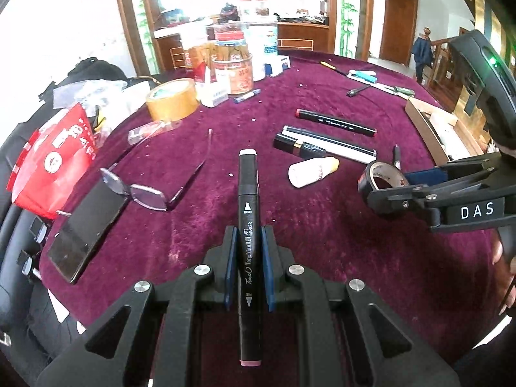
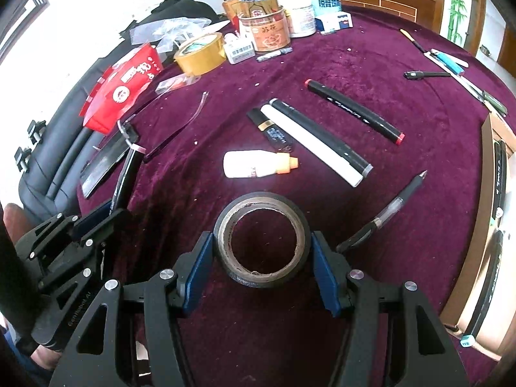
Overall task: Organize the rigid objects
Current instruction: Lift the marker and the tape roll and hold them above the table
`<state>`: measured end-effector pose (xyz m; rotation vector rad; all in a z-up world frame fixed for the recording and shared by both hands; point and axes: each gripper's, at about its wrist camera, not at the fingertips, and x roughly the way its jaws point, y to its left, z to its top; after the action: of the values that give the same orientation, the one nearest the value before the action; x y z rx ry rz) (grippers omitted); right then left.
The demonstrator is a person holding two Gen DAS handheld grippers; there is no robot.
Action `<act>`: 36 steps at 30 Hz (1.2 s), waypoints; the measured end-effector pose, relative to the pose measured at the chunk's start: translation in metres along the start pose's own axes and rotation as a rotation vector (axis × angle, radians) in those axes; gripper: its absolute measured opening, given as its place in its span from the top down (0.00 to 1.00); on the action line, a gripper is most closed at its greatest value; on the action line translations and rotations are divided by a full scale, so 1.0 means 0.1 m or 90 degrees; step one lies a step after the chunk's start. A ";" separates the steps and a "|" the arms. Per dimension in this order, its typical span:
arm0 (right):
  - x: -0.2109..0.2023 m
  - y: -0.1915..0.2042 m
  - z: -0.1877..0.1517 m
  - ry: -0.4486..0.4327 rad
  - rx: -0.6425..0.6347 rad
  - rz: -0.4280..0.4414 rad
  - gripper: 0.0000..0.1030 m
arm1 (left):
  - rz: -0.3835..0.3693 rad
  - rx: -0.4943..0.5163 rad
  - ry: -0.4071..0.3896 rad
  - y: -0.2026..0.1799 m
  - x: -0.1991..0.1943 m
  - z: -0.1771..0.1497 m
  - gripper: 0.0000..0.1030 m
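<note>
Black art marker [image 1: 248,245] sits clamped in the left tool [image 1: 247,267] at lower centre, above the purple desk [image 1: 322,225]. Lower centre of the other view, the right tool [image 2: 262,258] grips a black tape roll [image 2: 261,240], seemingly lifted just clear.

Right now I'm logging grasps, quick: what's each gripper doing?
Left gripper: closed on the black art marker with pink ends.
Right gripper: closed around the black roll of electrical tape, pads touching its sides.
</note>
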<state>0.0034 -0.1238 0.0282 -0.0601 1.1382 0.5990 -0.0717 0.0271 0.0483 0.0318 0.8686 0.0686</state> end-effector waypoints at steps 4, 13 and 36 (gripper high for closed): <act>-0.01 0.07 -0.01 0.001 -0.012 0.010 0.47 | 0.015 -0.018 -0.005 0.08 -0.08 -0.03 0.88; 0.01 0.30 -0.01 0.005 -0.047 0.030 0.47 | 0.053 -0.056 -0.016 0.28 -0.28 -0.16 0.88; 0.05 0.49 -0.01 0.011 -0.082 0.054 0.47 | 0.085 -0.077 -0.011 0.34 -0.42 -0.29 0.88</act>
<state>-0.0195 -0.0812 0.0358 -0.1285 1.1226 0.7487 -0.1228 0.0578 0.0631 -0.0228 0.8424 0.2460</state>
